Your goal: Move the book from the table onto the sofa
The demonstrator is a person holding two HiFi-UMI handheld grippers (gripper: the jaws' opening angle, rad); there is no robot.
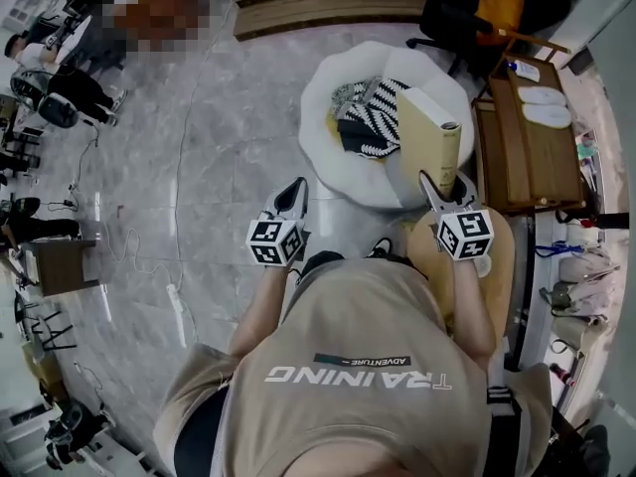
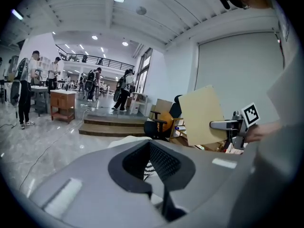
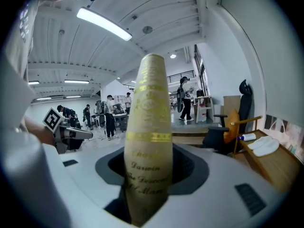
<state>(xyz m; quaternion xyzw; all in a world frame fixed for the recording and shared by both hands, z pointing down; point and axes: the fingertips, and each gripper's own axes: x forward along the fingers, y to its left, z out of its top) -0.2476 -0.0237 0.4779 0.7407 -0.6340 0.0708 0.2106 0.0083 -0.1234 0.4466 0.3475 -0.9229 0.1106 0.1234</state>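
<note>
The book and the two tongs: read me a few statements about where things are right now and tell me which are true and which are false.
1. The book is clamped in the right tongs. True.
2. The book lies flat on the white sofa. False: it stands upright in the tongs, held in the air.
3. The left tongs carry the striped cushion. False: they hold nothing, and the cushion lies on the sofa.
4. In the right gripper view, the book's spine faces the camera and shows gold bands. True.
</note>
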